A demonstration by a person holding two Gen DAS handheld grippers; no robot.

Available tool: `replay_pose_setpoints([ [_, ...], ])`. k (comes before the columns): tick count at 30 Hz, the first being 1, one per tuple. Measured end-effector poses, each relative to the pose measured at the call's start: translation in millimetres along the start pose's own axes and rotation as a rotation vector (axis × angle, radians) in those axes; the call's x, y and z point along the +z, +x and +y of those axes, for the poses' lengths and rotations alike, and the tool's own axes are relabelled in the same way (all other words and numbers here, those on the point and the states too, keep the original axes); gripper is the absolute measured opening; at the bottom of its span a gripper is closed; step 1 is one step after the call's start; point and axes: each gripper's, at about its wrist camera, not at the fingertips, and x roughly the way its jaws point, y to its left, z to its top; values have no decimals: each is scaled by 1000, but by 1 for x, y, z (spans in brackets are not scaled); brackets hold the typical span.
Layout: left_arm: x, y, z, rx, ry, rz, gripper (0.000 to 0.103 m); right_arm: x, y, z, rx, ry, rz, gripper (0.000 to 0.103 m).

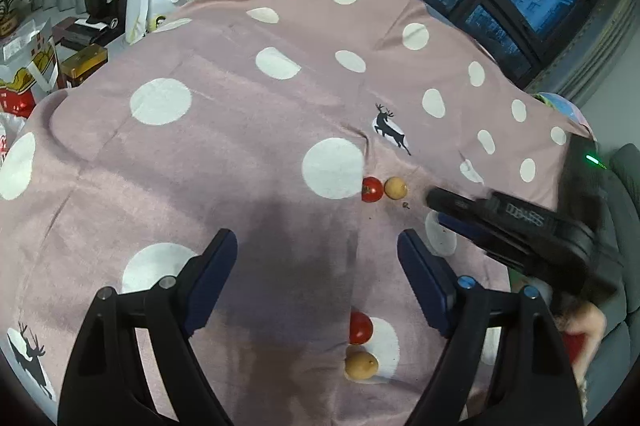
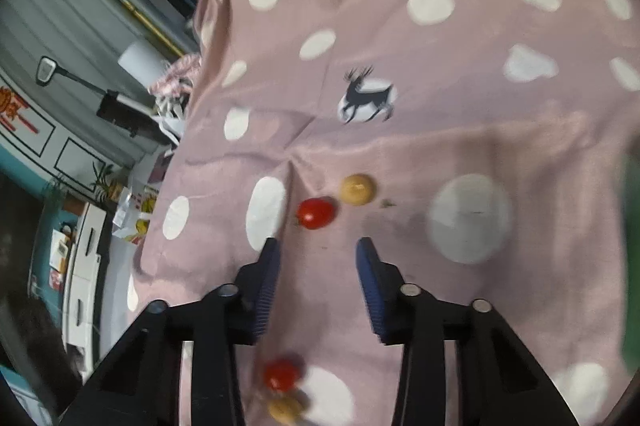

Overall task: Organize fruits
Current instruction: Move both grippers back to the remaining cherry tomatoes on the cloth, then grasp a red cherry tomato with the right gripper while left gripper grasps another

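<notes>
Left wrist view: we have two tomato-and-yellow-fruit pairs on the cloth [image 1: 240,146].
Far pair [image 1: 384,188], near pair [image 1: 361,346]; no container shows, so sorting looks unfinished. Left gripper [image 1: 316,258] jaws spread, right gripper [image 2: 318,266] jaws narrower, both empty.

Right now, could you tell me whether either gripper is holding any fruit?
Nothing is held. The left gripper and right gripper are both empty above the cloth.

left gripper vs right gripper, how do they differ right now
The left gripper has its jaws spread wide; the right gripper has them much narrower. The left gripper looks sharp, the right gripper motion-blurred. Both are empty, with blue pads, above the pink dotted cloth.
</notes>
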Motion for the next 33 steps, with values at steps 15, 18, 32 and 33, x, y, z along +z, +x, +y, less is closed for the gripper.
replay_pose_setpoints([
  [15,0,1,-4,-74,34,41,63,11,68,-1,-47,125,82,32],
  [18,-3,2,-13,-99,65,63,59,11,68,-2,-41,116,66,31],
  [32,-50,32,-84,5,325,179,41,-34,-63,-54,-26,110,-88,31],
  [33,-55,35,-88,31,346,182,41,-38,-71,-58,-24,106,-103,31],
])
